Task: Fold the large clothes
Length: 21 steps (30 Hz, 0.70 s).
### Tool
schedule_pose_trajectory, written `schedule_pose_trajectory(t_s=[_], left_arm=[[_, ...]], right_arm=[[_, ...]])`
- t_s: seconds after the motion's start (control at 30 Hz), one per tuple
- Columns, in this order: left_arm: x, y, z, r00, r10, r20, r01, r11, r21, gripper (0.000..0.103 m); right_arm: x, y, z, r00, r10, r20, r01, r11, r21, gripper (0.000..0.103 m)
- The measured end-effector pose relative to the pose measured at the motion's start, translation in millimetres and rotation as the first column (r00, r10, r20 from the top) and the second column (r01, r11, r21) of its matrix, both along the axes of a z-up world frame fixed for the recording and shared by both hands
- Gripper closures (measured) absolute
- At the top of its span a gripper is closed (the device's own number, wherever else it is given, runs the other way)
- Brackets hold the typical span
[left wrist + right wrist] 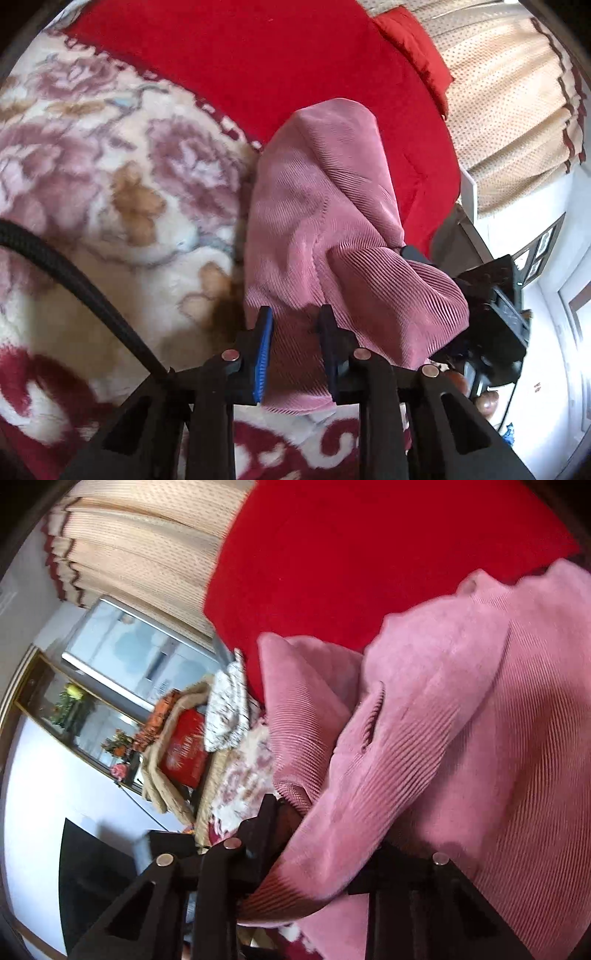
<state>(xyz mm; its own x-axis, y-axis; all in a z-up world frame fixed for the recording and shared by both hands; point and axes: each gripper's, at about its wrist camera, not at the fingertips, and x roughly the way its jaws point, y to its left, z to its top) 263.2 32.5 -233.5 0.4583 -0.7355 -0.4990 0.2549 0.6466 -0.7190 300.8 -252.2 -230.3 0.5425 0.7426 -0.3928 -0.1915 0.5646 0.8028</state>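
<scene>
A: Where is the pink corduroy garment (325, 206)?

B: Lifted over the floral blanket (110, 177), with the red cover (258, 59) behind at twelve o'clock. It hangs bunched between both tools.

A: The left gripper (295, 354)?

B: Its blue-padded fingers (263, 354) are clamped on a fold of the corduroy, whose hem pokes out at six o'clock.

A: And the right gripper (321, 853)?

B: Cloth drapes over it and runs between the jaws, which pinch a thick bunch of it. In the left view it sits at three o'clock, half buried under fabric.

A: Anything else?

B: Beige curtains (147, 542) at eleven o'clock in the right view.
</scene>
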Motion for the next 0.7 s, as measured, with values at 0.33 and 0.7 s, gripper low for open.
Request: schedule_pose_trajectory(t_s=[0.33, 0.7], left_arm=[[-25, -86, 74, 0.945, -0.163, 0.284, 0.149, 0.986, 0.072, 0.085], [-31, -164, 52, 0.875, -0.402, 0.27, 0.292, 0.882, 0.369, 0.083]], right_arm=[[-65, -56, 68, 0.964, -0.14, 0.228, 0.14, 0.99, 0.014, 0.085], [-63, -156, -33, 0.948, -0.274, -0.16, 0.27, 0.962, -0.045, 0.086]])
